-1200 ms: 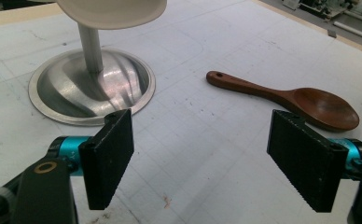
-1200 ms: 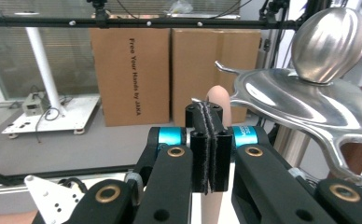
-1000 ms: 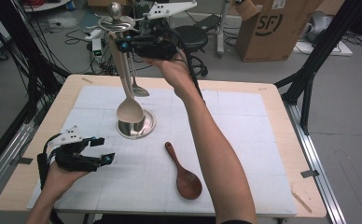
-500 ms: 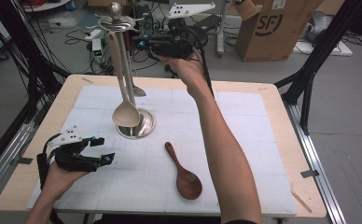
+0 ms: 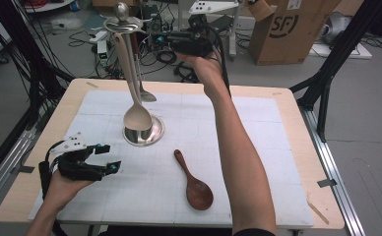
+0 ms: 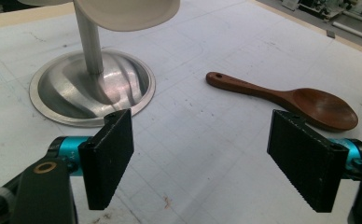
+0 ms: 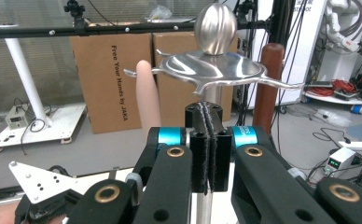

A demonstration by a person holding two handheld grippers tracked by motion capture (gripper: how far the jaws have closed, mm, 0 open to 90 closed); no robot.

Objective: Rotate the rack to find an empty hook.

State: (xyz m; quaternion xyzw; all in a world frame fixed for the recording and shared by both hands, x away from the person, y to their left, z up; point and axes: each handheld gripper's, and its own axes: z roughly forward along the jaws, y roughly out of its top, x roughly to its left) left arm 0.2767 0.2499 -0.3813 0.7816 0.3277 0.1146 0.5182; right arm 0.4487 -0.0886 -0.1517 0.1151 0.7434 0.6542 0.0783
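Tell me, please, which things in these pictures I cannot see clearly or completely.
- Cream spoon: in the left gripper view the top edge cuts off all but its bowl.
- Dark-handled utensil: in the right gripper view the right tool and its arms hide the lower part; its head cannot be told.
- Stand: in the high view the cream spoon's bowl covers the lower pole.
- Wooden spoon: fully visible; nothing hidden.

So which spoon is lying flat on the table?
The dark brown wooden spoon. The pale spoon and the metal one hang from the stand.
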